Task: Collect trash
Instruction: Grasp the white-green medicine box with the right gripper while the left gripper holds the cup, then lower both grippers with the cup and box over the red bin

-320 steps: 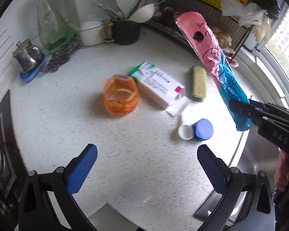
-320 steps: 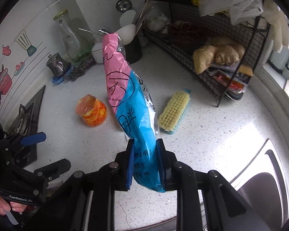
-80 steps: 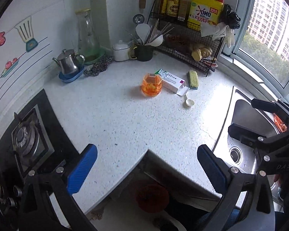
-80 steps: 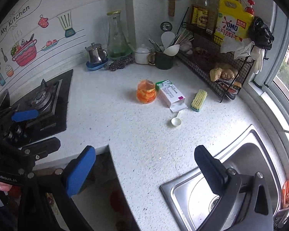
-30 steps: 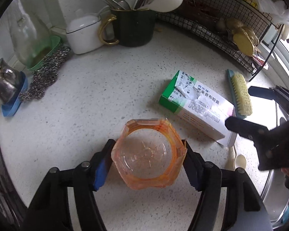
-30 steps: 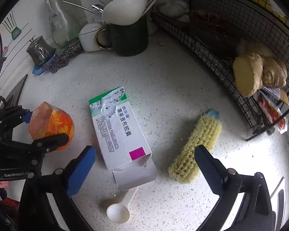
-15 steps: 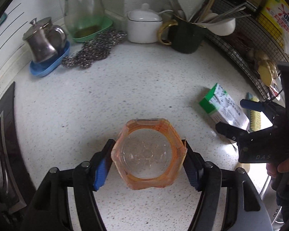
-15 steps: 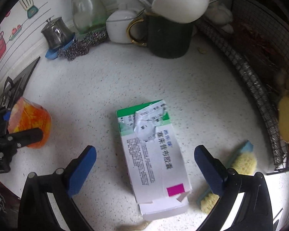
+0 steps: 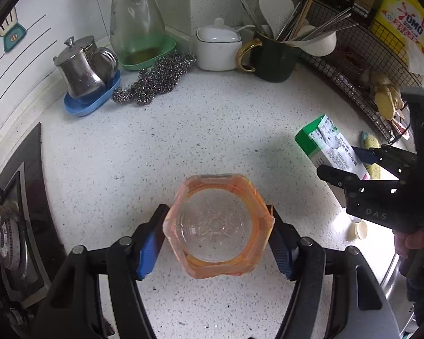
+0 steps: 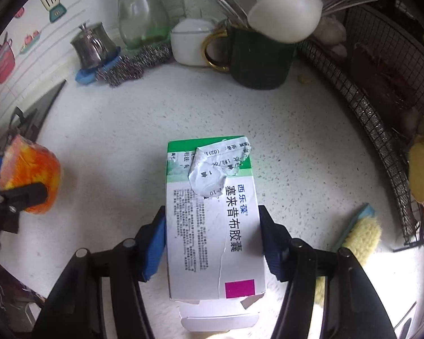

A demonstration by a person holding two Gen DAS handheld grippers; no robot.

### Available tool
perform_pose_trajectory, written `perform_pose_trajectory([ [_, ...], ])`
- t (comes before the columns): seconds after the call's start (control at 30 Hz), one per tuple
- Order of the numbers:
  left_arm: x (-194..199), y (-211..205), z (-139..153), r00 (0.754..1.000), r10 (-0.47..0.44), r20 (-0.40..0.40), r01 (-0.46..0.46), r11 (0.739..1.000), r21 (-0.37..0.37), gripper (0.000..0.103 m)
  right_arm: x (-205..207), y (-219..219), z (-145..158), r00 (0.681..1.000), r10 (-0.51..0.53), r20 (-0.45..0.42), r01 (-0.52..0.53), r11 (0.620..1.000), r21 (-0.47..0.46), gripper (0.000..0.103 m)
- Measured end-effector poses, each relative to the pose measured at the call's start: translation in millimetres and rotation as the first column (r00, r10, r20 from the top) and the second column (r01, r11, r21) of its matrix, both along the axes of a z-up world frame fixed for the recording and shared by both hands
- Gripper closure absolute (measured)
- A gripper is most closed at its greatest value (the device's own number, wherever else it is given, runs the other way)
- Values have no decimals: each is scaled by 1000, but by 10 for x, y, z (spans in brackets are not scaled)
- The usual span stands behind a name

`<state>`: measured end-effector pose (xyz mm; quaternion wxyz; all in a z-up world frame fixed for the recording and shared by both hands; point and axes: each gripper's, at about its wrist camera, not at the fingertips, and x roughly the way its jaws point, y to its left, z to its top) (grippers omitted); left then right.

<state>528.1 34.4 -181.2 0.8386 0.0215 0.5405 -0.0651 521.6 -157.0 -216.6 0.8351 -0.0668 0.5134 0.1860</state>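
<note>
We hold the orange cup [image 9: 217,226] in the left gripper [image 9: 217,244], its blue pads pressed against the cup's two sides; the cup's open mouth faces the camera, and it looks raised a little above the speckled white worktop [image 9: 183,130]. From the right wrist view the same cup [image 10: 28,173] shows at the left edge, clamped between the dark fingers of that gripper.

Our right gripper [image 10: 212,244] straddles the green and white medicine box [image 10: 212,226], and its jaws have just been closing: both blue pads now sit against the box's long sides, near its torn, open end. Whether the box lies on the worktop or is lifted off it we cannot tell. In the left wrist view the box [image 9: 325,144] lies to the right of the cup, with the right gripper's fingers over its near end.

A yellow scrubbing brush [image 10: 359,234] lies just right of the box. At the back stand a dark mug of utensils [image 9: 274,59], a white lidded pot [image 9: 217,48] and a steel scouring pad [image 9: 152,79].
</note>
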Motion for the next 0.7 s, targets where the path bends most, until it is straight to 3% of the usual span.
perform_pose_trajectory([
  [0.37,-571,123,436,997,-7,77,11,999,-43,38,-651,164,603,999,-16,47,15,1000,25,46],
  [0.7,-1572,346,784,990,-27,138,38,997,-74,38,-1548,505,979,994,-44,103,42,999,25,46],
])
